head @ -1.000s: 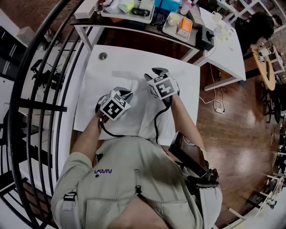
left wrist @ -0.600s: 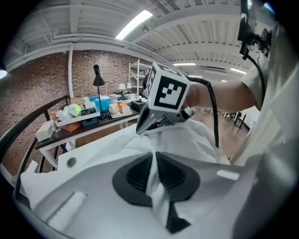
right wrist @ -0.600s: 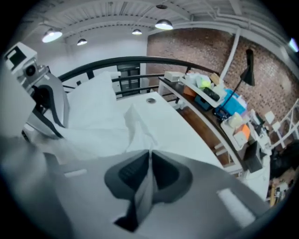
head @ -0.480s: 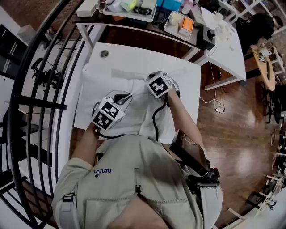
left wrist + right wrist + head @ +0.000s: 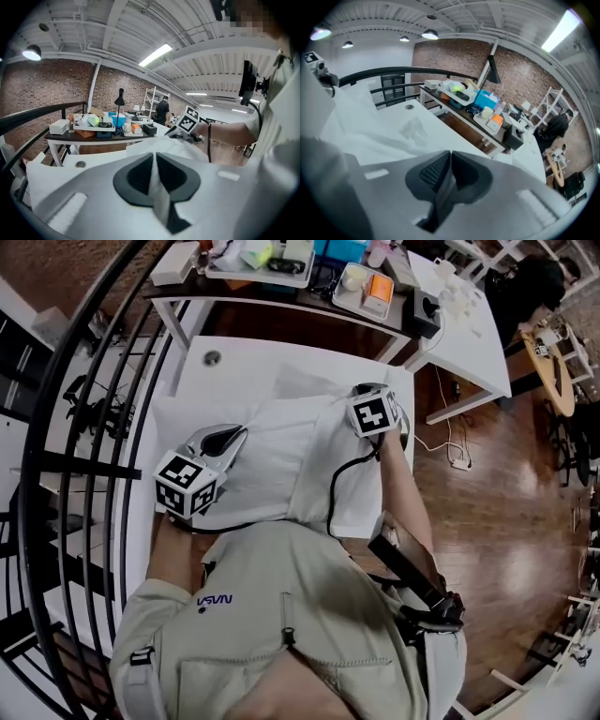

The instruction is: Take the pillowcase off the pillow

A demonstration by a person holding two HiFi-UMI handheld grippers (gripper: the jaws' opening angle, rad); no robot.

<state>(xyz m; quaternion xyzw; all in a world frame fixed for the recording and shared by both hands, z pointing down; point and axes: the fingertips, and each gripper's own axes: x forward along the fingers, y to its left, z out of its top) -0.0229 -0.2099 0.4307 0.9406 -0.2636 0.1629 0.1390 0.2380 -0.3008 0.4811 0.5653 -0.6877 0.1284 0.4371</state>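
You have one pillowcase (image 5: 272, 451), spread white across the middle of the one white table (image 5: 244, 367) (white on white, so where the cover ends and the filling begins cannot be made out). Its near edge reaches the table's front edge by your body.

Your two grippers sit at opposite sides of it. The left gripper (image 5: 154, 157) is clenched on a narrow fold of the cloth, which runs white between its pads. The right gripper (image 5: 451, 157) is also clamped together, on what looks like a shadowed strip of the same cloth, at the pillowcase's right side near the table's right edge.

Beyond the cloth, the far strip of the table is bare apart from one round hole (image 5: 213, 358). Black railing bars (image 5: 94, 427) crowd the left side. A dark table (image 5: 309, 307) carrying two trays stands behind. Open wooden floor (image 5: 487, 521) lies to your right.
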